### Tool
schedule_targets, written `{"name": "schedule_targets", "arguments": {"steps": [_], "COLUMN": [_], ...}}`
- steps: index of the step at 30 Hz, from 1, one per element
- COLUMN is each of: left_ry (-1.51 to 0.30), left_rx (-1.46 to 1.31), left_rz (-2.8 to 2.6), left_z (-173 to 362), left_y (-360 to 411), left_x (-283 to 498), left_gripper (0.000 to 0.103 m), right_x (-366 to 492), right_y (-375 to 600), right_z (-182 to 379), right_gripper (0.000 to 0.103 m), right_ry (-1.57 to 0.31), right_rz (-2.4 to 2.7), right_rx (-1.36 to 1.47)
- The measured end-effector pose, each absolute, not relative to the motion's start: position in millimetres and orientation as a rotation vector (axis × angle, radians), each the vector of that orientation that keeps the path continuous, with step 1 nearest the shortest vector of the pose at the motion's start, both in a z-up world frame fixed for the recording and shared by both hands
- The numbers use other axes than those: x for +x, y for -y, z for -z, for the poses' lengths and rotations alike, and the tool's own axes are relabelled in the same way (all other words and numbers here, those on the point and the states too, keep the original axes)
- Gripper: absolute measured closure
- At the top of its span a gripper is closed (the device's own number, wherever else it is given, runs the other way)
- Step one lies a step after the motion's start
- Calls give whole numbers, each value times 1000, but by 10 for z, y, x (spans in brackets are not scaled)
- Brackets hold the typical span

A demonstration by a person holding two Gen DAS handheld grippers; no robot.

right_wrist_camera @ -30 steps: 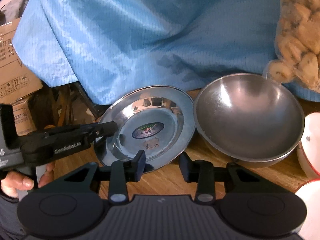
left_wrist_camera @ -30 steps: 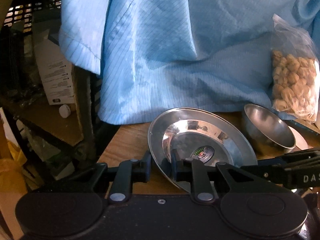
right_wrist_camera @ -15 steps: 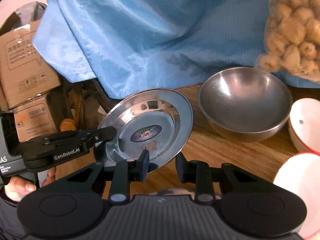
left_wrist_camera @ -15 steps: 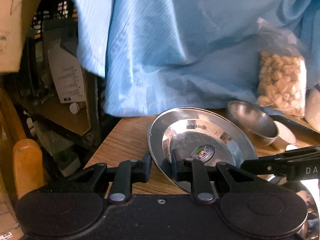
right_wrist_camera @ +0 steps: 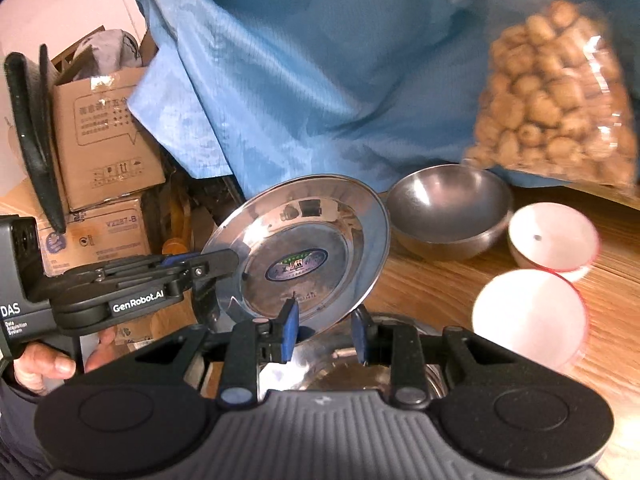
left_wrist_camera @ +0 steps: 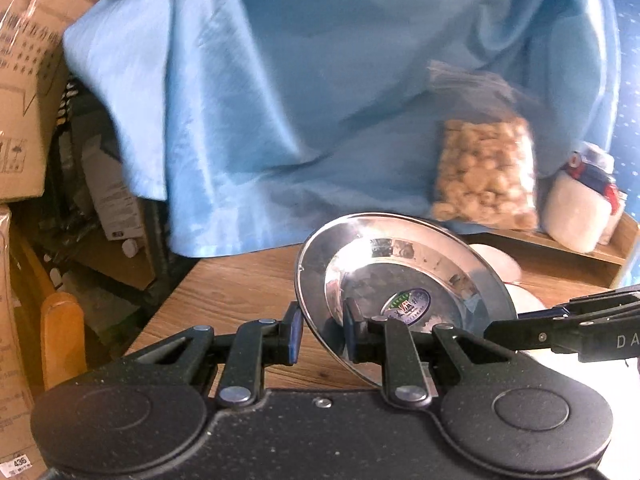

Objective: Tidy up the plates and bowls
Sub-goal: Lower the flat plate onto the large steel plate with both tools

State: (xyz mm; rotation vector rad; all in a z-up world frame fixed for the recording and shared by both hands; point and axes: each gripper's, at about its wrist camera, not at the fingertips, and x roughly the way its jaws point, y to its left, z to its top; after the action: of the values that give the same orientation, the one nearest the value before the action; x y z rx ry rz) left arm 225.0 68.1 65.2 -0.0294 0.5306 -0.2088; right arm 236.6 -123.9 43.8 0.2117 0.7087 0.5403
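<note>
Gripping steel plate (left_wrist_camera: 404, 280) rim, L gripper (left_wrist_camera: 320, 330) jaws nearly closed; R gripper (right_wrist_camera: 325, 331) jaws narrowly apart at its near rim, contact unclear.

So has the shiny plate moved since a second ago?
Yes. The plate has been lifted off the table and tilted; the steel bowl it sat beside now lies further back. The left gripper holds it.

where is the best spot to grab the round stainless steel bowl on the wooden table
Probably the near side of the rim, coming from above, with one finger inside and one outside. The round stainless steel bowl sits upright, open and empty, and its smooth curved wall offers no flat hold.
</note>
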Motion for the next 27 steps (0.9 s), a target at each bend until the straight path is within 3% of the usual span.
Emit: {"name": "schedule_targets", "arguments": {"steps": [27], "left_ry": [-620], "left_rx": [6], "left_rz": [296], "left_z": [-423], "left_y": [-175], "left_x": [1881], "left_gripper": [79], "right_x": [1700], "right_y": [1832], "right_z": [-211], "right_gripper": [71], "right_ry": [-742], "right_rz": [-485], "right_rx": [272]}}
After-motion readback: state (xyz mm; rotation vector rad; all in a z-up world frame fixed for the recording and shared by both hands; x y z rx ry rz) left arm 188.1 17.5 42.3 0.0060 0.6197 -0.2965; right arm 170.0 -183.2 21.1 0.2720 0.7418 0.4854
